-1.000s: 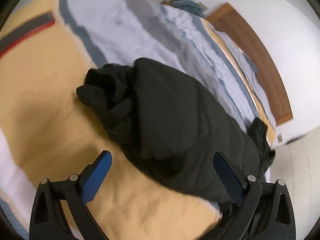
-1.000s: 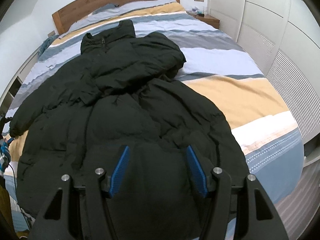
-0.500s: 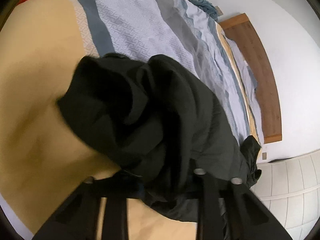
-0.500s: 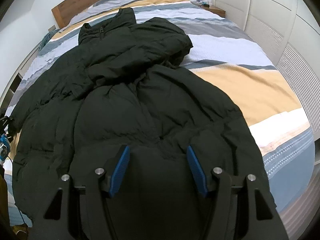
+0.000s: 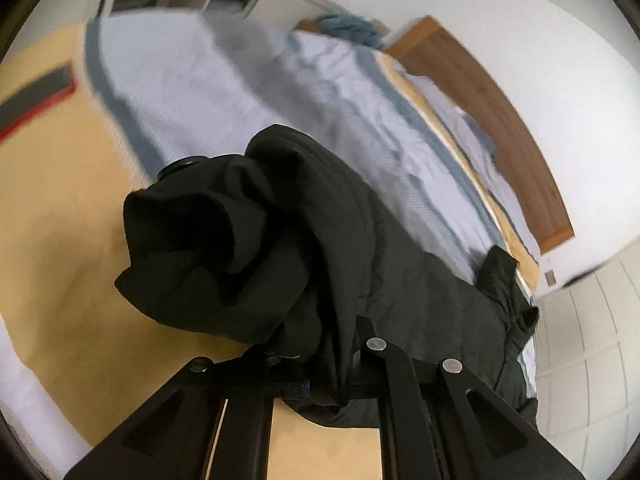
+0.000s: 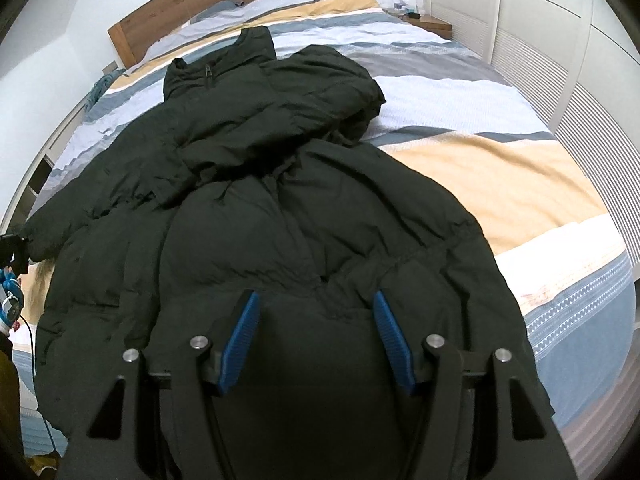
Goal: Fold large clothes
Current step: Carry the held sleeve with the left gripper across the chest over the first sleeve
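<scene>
A large black puffer jacket (image 6: 280, 184) lies spread on the bed, collar toward the headboard, one sleeve folded over its chest. My left gripper (image 5: 320, 368) is shut on the other sleeve (image 5: 224, 248) near its cuff, and the bunched fabric hangs lifted over the yellow stripe of the cover. The blue pads of this gripper are hidden by the cloth. My right gripper (image 6: 316, 340) hovers open over the jacket's lower hem, its blue pads (image 6: 240, 344) apart and not pressing the fabric beneath them.
The bed has a striped cover (image 6: 500, 168) in blue, grey, white and yellow, and a wooden headboard (image 6: 240, 4). White wardrobe doors (image 6: 560, 60) run along the right side. A nightstand (image 6: 428, 20) stands by the headboard. A blue cloth (image 5: 352, 28) lies near the far bedside.
My left gripper went from wide open to shut on the sleeve end and raised it off the cover. The right gripper stayed open and sank slightly toward the hem.
</scene>
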`<state>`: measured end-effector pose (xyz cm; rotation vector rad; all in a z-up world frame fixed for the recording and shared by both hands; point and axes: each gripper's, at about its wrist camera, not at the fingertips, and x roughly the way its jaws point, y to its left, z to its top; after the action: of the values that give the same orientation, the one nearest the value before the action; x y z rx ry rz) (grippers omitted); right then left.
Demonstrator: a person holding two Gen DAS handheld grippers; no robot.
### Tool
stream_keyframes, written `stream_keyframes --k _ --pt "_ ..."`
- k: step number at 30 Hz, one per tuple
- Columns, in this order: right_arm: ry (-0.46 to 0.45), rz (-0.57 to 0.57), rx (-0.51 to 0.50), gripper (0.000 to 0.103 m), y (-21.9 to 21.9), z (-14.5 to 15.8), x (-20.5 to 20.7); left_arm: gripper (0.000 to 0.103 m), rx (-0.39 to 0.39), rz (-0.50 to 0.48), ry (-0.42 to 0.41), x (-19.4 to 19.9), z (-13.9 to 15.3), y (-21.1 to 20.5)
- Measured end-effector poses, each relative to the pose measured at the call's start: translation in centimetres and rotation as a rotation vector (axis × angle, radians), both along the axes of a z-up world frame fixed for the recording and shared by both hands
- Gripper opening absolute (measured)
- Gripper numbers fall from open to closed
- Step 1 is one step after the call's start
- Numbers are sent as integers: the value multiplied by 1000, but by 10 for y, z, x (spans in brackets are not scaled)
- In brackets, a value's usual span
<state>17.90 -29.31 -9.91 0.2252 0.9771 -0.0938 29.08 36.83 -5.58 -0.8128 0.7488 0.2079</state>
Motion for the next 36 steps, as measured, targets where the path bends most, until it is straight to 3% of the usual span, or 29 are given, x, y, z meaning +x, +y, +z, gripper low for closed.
stream_keyframes --k 9,18,26,36 --pt "-56 5 6 58 -7 18 -14 9 136 -122 -125 2 82 -65" --pt "-104 16 16 58 -20 29 -28 8 238 -298 -186 12 123 -172" --pt "-126 -7 38 58 -45 30 -42 8 324 -464 -172 22 113 -276" --pt "-115 -56 83 58 -80 13 -51 8 409 -628 -74 32 52 -371"
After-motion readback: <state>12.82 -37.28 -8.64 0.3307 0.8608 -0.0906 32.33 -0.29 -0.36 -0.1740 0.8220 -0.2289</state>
